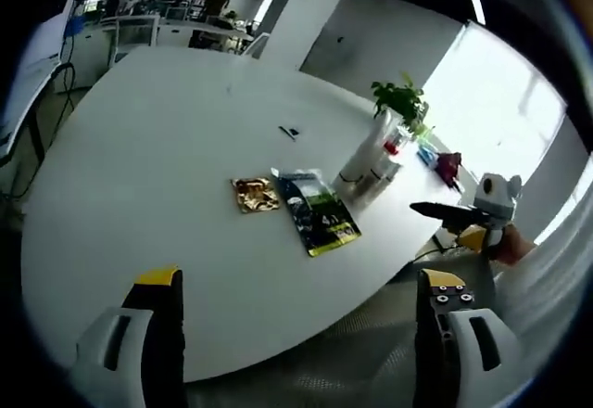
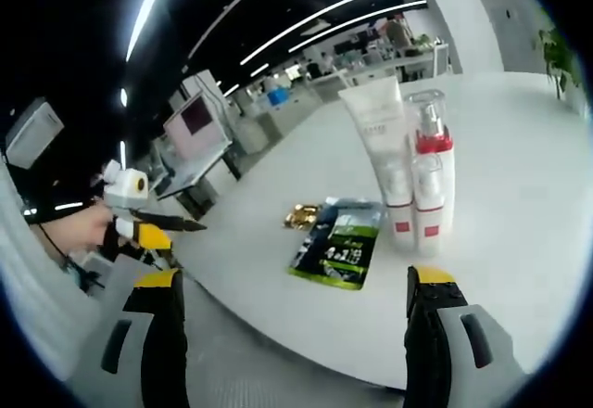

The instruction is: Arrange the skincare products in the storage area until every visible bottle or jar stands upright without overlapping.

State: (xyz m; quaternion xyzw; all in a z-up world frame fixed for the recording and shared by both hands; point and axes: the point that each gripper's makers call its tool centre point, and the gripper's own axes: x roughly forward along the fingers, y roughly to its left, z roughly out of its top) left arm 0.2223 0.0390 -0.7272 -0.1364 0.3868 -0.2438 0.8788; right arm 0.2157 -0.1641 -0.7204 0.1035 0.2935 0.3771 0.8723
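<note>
Right gripper view: white tube (image 2: pixel 382 139), pump bottle (image 2: pixel 431 181) upright; both tools wide open, empty.

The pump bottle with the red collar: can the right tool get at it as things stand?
Probably yes. The right tool is open and faces the pump bottle, with only bare table between; a white tube stands close beside it.

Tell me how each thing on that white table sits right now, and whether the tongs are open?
White tube: upright.
Pump bottle: upright, right beside the tube.
Green sachet: lying flat.
Gold packet: lying flat.
Potted plant: upright.
Left tongs: open, empty.
Right tongs: open, empty.
</note>
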